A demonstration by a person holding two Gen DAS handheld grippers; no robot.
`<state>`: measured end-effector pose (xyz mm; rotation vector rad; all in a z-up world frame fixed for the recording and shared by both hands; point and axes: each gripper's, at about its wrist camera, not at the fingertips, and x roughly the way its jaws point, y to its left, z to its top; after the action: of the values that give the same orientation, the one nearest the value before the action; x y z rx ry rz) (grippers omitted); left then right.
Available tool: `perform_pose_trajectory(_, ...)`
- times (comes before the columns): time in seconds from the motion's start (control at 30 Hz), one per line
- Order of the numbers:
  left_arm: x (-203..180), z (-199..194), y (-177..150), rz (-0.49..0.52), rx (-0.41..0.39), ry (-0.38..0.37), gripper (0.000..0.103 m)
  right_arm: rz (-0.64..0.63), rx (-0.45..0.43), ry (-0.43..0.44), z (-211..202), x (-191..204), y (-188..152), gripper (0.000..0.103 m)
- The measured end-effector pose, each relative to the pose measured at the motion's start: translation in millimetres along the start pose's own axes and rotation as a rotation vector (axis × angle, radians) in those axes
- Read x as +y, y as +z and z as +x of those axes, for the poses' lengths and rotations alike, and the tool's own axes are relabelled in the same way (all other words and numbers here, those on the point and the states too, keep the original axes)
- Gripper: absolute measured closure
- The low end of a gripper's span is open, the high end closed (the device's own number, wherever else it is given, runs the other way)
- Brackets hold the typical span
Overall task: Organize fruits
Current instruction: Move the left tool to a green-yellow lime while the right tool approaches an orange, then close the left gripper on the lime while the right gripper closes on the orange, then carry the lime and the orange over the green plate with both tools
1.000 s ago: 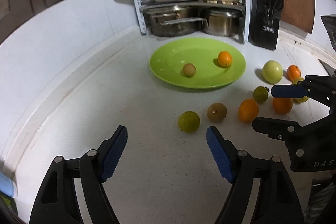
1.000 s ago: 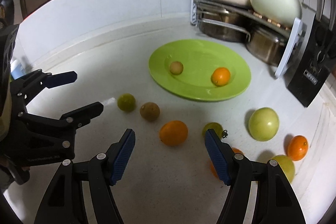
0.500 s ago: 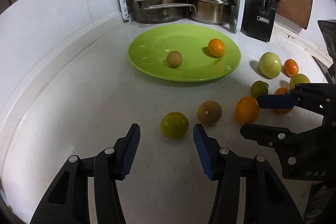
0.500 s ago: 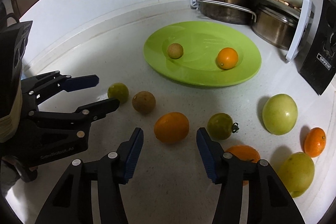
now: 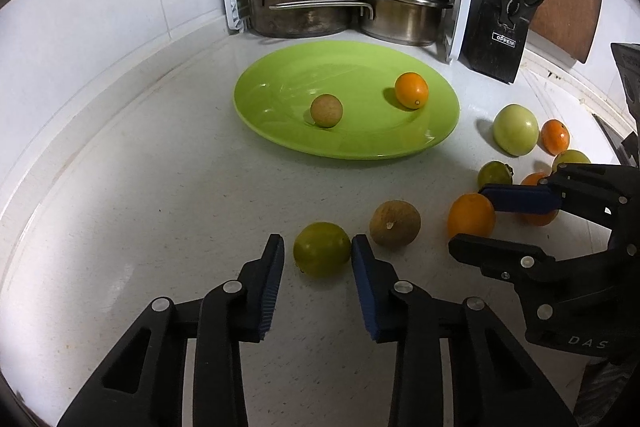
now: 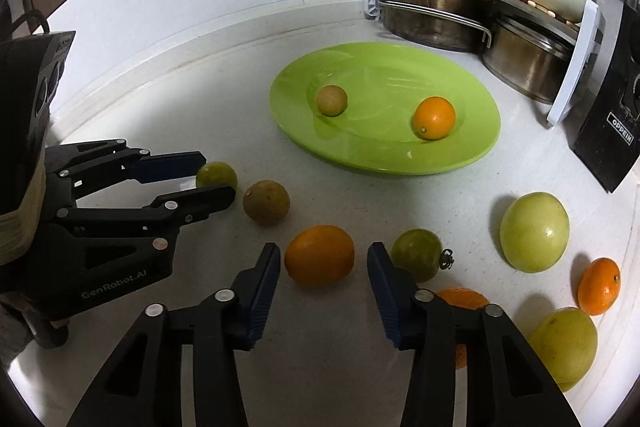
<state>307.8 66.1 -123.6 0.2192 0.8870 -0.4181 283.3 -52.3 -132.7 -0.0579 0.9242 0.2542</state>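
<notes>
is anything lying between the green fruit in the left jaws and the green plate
Nothing visible does. The small green fruit sits between the closing jaws of the left gripper, and bare counter runs from it to the near rim of the green plate. The brown fruit lies beside it, off that line.

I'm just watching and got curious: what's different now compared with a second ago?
Both grippers came down and closer to the fruit, jaws closing. The left gripper now brackets the small green fruit; the right gripper brackets an orange. Neither visibly squeezes yet. The green plate and other fruit stayed put.
</notes>
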Motion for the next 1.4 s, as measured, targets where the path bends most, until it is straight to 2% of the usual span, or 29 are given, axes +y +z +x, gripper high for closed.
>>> perform_pose_trajectory(0.1, 0, 1, 1, -0.002, 0.003, -0.003, 0.073, -0.002, -0.001, -0.001, 0, 0, 1, 0.06)
perform_pose_trajectory(0.27, 0, 2, 1, 0.0, 0.003, -0.001, 0.073, -0.017, -0.003, -0.002, -1, 2, 0, 0.065)
perform_pose_trajectory(0.67, 0, -3, -1, -0.015, -0.003, 0.011, 0.074, -0.021, -0.013, 0.005, -3, 4, -1, 0.066)
perform_pose_trajectory(1.03, -4, -30, -2, -0.037, -0.044, 0.034, 0.074, -0.03, -0.057, 0.005, -19, 7, 2, 0.066)
perform_pose_trajectory(1.4, -19, -63, 0, -0.052, -0.093, 0.049, 0.074, -0.03, -0.136, -0.01, -49, 6, 5, 0.066)
